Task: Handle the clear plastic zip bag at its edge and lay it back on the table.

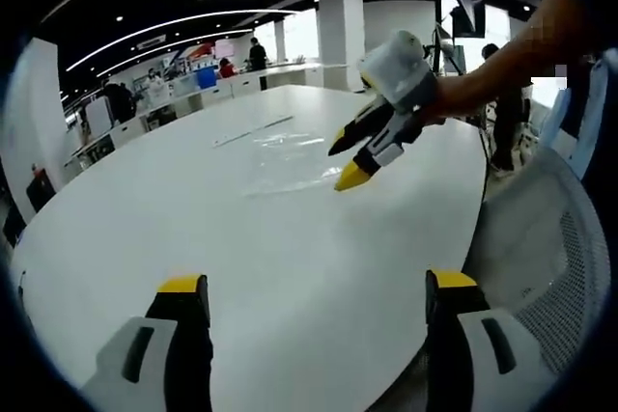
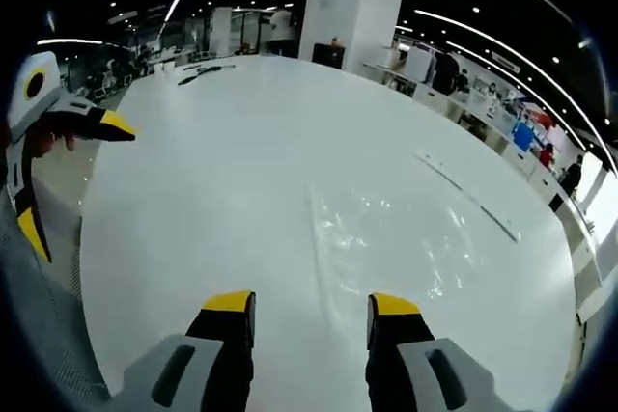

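Spreading wide and bare under both views, the white oval worktop [image 1: 193, 229] is carrying the clear plastic zip bag [image 2: 386, 238], which is lying flat on it, well in from the rim and just ahead of the right gripper [image 2: 314, 311]. Being transparent on a glossy white surface, the bag is showing mostly as glints and a faint straight edge, so the near edge could easily be misjudged; the jaws could then be closing on nothing, or scraping the worktop and pushing the film along. In the left gripper view, the right gripper [image 1: 350, 159] is hovering with its yellow tips right at the bag [image 1: 280, 156], its jaws parted a little and holding nothing; I cannot tell whether a tip is touching the film. A thin pinch on slippery plastic may be slipping free on the lift, and a limp bag may be folding or landing crumpled when laid back. The left gripper [image 1: 319, 296] is hanging back near the worktop's near edge, jaws wide apart and empty, too far off to be steadying the bag if it slides.
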A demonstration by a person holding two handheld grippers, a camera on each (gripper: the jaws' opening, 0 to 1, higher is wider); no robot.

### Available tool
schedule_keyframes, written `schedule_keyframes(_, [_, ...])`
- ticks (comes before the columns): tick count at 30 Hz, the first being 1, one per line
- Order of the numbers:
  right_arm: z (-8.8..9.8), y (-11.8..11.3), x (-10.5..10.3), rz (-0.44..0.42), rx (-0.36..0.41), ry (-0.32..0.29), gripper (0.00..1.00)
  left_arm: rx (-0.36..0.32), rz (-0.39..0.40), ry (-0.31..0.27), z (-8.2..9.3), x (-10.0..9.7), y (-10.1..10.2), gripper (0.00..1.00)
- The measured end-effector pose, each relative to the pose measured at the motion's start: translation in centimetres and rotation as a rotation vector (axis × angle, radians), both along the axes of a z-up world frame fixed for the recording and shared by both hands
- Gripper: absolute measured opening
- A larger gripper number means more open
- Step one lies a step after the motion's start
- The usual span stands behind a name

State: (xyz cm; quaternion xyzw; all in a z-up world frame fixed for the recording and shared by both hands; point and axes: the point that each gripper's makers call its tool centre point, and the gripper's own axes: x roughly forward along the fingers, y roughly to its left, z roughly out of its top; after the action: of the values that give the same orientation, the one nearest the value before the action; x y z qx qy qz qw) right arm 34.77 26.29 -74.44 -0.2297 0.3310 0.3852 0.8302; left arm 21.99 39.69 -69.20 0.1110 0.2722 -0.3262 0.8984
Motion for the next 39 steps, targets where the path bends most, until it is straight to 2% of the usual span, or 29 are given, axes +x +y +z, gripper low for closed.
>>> schedule_keyframes(10, [-1.6,-0.3,0.2,0.000,-0.050,0.046,0.28,0.009,-0.006,0.013,-0.4,-0.1,-0.1,0.89])
schedule_keyframes(15, [-1.9,-0.6,0.4,-0.016,-0.060,0.061,0.27,0.008,-0.004,0.018,-0.4,0.0,-0.2,0.89])
schedule_keyframes(19, [-2.6,-1.0,1.1,-0.025,-0.073,0.066,0.22,0.007,-0.005,0.021,-0.4,0.1,-0.4,0.88])
schedule_keyframes(25, [-3.2,-1.4,1.2,-0.038,-0.079,0.092,0.22,0.006,-0.004,0.025,-0.6,0.1,-0.7,0.88])
schedule_keyframes(31, [-3.4,-1.2,1.8,-0.051,-0.049,0.121,0.17,0.005,-0.008,0.030,-0.7,0.1,-0.8,0.87])
schedule_keyframes(33, [-3.6,-1.0,1.3,-0.071,-0.020,0.172,0.15,0.005,-0.009,0.036,-0.9,0.1,-0.8,0.86])
schedule_keyframes(34, [-3.6,-1.2,1.7,-0.060,-0.033,0.160,0.14,0.005,-0.010,0.037,-0.9,0.1,-0.8,0.86])
schedule_keyframes(39, [-3.8,-1.1,1.6,-0.011,-0.065,0.177,0.11,0.004,-0.015,0.034,-0.9,0.3,-0.8,0.86])
